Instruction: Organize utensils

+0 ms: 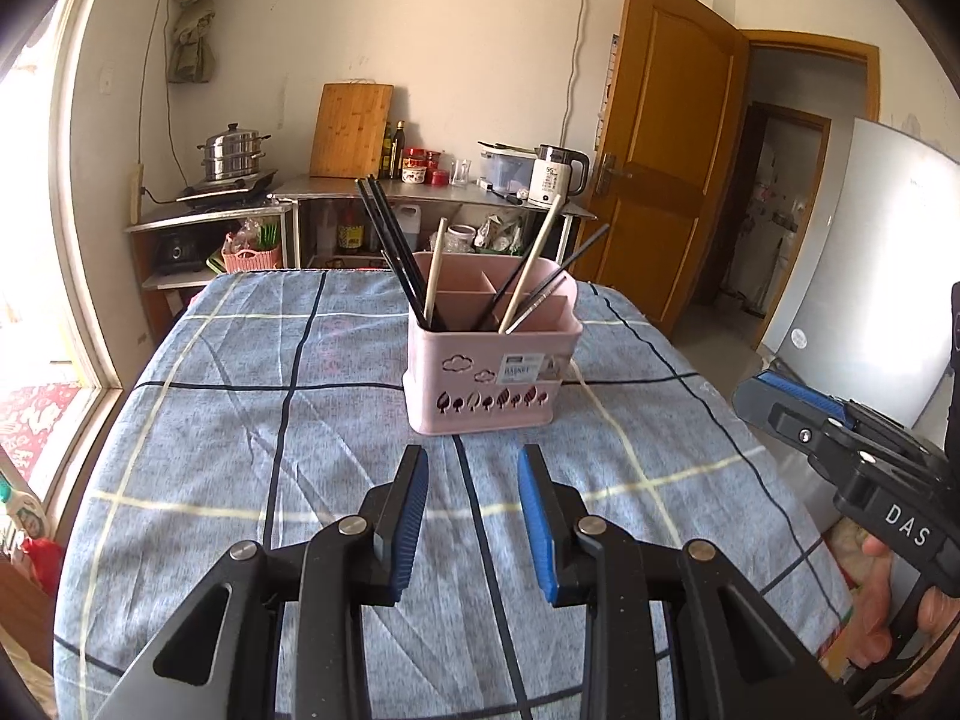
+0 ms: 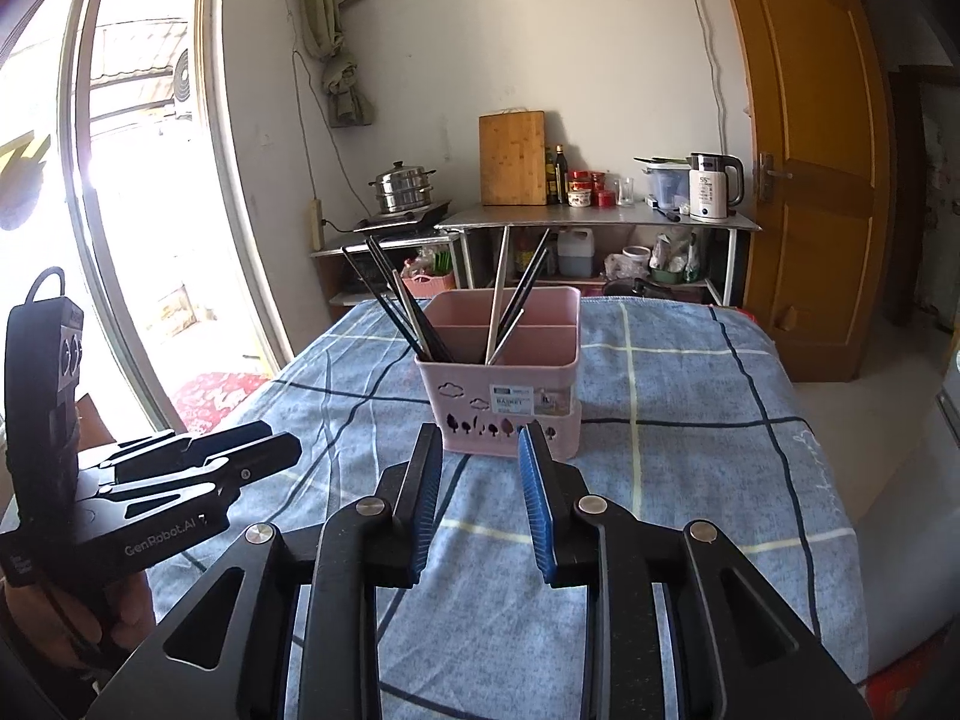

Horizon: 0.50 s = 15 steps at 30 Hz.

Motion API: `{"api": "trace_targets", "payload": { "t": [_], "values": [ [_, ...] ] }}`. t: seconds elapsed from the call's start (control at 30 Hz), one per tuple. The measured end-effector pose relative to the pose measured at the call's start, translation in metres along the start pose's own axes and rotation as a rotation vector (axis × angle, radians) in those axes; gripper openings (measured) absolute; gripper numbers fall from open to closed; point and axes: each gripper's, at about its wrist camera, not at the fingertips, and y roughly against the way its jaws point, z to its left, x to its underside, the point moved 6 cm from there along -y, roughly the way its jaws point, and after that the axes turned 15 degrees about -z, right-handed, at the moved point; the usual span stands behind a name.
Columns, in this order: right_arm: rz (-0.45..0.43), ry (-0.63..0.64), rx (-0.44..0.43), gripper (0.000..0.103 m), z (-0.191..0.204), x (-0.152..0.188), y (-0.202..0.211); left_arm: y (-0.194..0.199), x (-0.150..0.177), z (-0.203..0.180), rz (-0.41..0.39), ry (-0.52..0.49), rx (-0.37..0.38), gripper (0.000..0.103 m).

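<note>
A pink divided utensil basket stands on the blue checked tablecloth, holding several black chopsticks and pale ones that lean out of its compartments. My left gripper hovers just short of the basket's front, open, with nothing between its blue pads. My right gripper also faces the basket from close by, open and empty. Each gripper shows in the other's view: the right gripper at the right edge, the left gripper at lower left.
The table drops off at its sides. Behind it a steel counter carries a cutting board, bottles, jars and a kettle. A steamer pot sits on a stove. A wooden door stands at right.
</note>
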Motion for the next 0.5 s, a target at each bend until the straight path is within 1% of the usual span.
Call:
{"api": "trace_targets", "payload": {
  "t": [0.13,0.27,0.5],
  "values": [
    [0.008,-0.015,0.012,0.028,-0.001,0.015,0.012,0.016,0.011,-0.008,-0.026,-0.02,-0.015,0.031],
    [0.012,-0.017,0.025,0.028,-0.002,0.024,0.021,0.027,0.019,-0.015,-0.05,-0.013,-0.007,0.031],
    [0.011,-0.013,0.036,0.028,-0.001,0.031,0.032,0.032,0.025,-0.018,-0.064,-0.017,-0.002,0.031]
  ]
}}
